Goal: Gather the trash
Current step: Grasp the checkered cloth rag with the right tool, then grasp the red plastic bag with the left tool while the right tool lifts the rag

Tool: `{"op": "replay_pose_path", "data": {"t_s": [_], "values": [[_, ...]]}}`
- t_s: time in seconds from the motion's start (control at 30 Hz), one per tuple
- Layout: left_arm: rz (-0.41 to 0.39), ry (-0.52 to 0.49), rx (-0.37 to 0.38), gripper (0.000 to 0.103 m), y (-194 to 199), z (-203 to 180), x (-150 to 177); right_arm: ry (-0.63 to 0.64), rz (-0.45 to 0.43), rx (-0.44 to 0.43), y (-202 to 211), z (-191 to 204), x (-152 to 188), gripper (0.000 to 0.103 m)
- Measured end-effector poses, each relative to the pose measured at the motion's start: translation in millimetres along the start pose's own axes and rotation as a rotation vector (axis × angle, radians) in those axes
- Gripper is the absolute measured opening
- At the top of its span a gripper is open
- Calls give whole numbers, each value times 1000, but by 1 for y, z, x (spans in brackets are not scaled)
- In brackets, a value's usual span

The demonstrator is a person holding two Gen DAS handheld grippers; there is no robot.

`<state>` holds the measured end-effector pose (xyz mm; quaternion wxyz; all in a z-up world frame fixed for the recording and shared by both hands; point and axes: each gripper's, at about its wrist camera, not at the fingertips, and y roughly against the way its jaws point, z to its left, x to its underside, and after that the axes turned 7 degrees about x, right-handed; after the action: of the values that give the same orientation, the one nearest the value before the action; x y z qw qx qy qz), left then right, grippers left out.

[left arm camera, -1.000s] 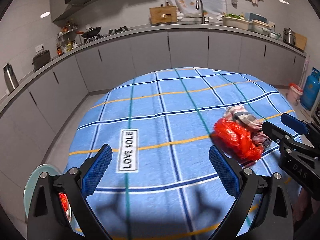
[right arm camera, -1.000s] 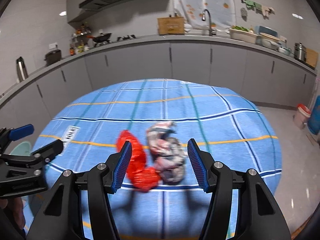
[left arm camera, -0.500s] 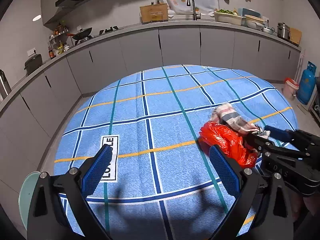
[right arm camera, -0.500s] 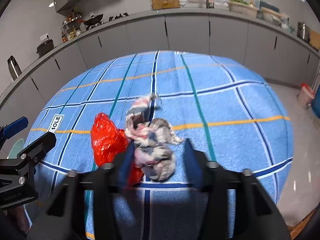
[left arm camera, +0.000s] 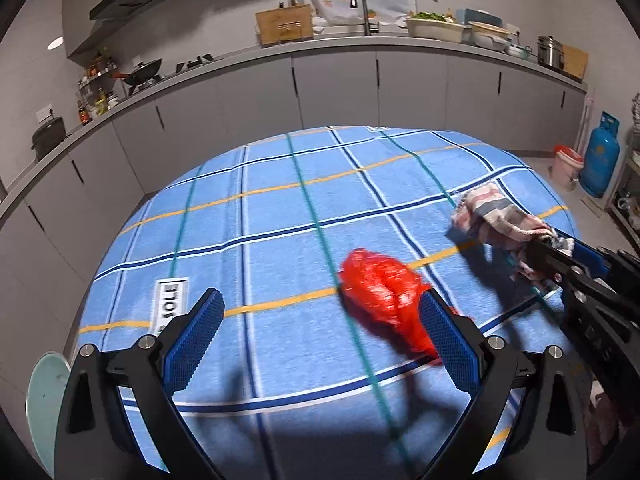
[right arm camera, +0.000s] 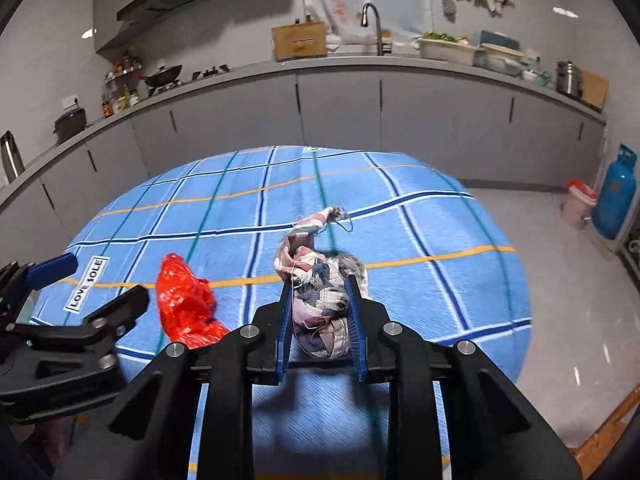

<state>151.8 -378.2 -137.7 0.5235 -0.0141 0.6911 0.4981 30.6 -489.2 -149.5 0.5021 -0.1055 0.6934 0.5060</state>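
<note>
Red plastic bag (left arm camera: 384, 300), crumpled, lies on the blue plaid tablecloth (left arm camera: 280, 216) near the table's near edge. In my left wrist view it sits ahead and to the right of centre, touching or just behind my right-hand pad; can't tell which. Its long axis runs diagonally from far-left to near-right.

My left gripper (left arm camera: 320, 336) is spread wide and holds nothing. It's the nearer claw to the bag. Judgement: a short shift right would centre the bag between the pads, and closing across the narrow waist looks better than gripping along the length.

My right gripper (right arm camera: 320, 320) is clamped on the striped rag (right arm camera: 320, 300), a bunched plaid cloth with loose threads. The rag looks raised off the table, with its far tail hanging out past the fingertips. From that view the bag (right arm camera: 184, 300) is just left of the rag, between the two grippers.

Readable text:
- White label (right arm camera: 86, 284) sewn to the tablecloth reads "LOVE SOLE".
- In the left wrist view the same label (left arm camera: 170, 304) is partly hidden by my left-hand pad.
- Nothing else legible; the printed cloth hanging on the far wall is too small to read.

Risk: thin plastic may slip or tear if pinched at a corner.
</note>
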Motion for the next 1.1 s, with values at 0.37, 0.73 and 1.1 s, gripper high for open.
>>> {"op": "replay_pose_path", "data": {"t_s": [0.37,0.73,1.1], "values": [[83,-17,85,55,-36,-20,-2,-23,-11,2,4,-18,13,25],[65,-29,113,24,-9,-10,6,-7,-49,-52,21,2,13,25],[8,5,30,24,39,30,14,51,-101,-159,51,50,7,25]]}}
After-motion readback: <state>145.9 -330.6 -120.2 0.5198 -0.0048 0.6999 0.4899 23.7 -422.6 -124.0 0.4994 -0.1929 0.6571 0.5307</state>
